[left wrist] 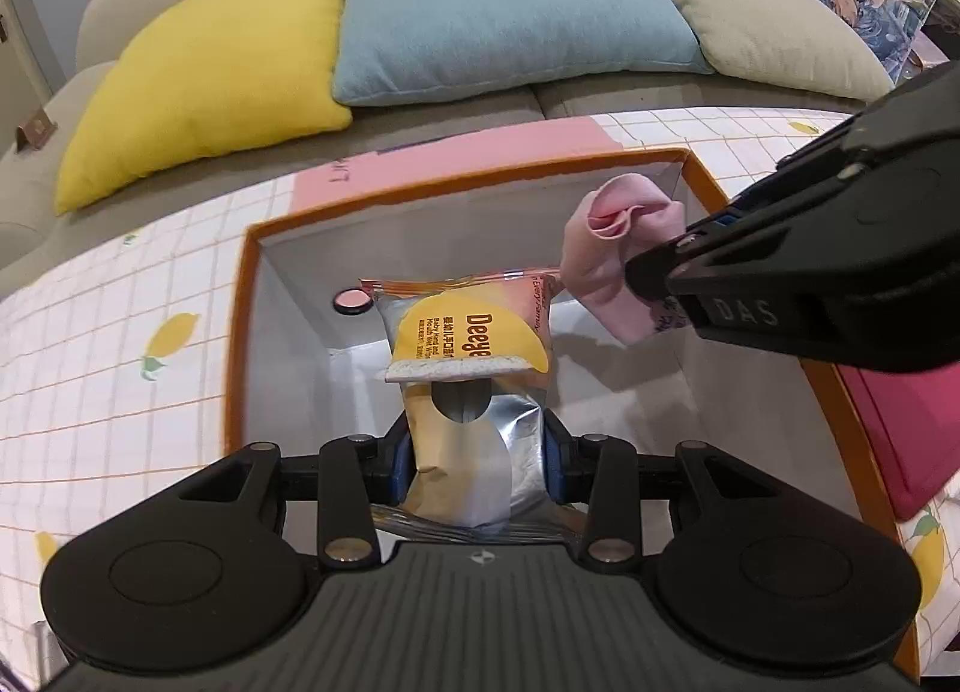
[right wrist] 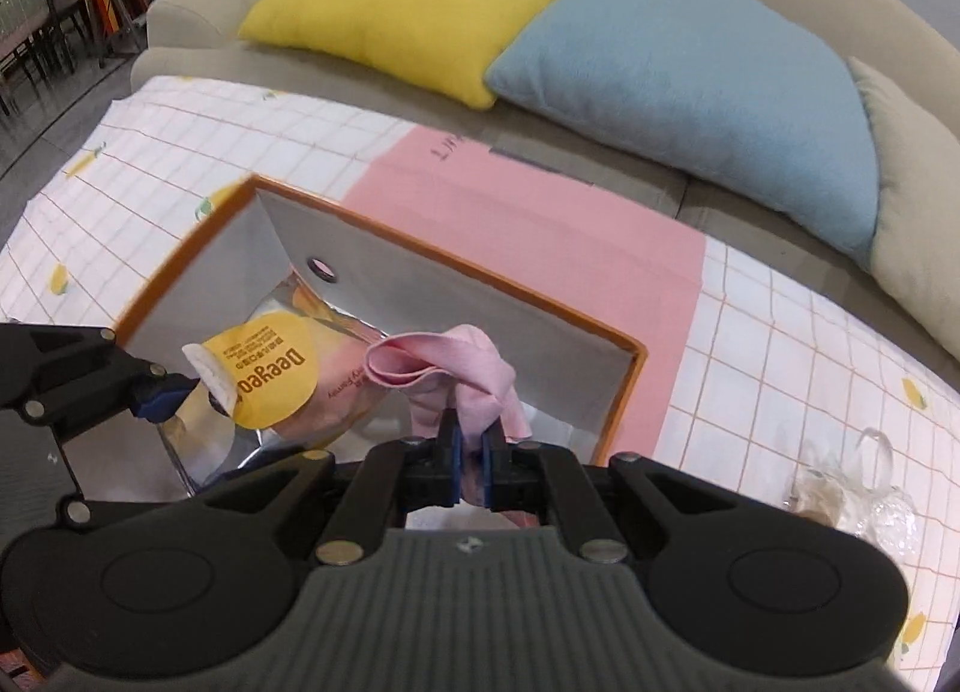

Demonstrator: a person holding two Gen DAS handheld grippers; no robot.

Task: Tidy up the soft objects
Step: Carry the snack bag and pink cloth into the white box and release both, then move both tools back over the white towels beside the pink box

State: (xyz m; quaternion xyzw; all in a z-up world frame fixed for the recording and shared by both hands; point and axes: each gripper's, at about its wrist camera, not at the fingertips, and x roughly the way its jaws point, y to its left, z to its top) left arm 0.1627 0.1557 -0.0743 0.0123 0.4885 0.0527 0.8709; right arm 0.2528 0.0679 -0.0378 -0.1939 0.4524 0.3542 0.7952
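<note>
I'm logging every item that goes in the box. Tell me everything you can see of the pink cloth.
The pink cloth is a small, soft, pale pink fabric piece, bunched into loose folds with a rolled edge on top. The right gripper is shut on its lower part, holding it above the open orange-rimmed box, beside the wipes packet. A dark print shows near the pinched end, unreadable.

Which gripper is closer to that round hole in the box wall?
Left, as far as the views show. The left gripper holds the wipes pack just below the hole; the right gripper holds the pink cloth toward the box's other end.
</note>
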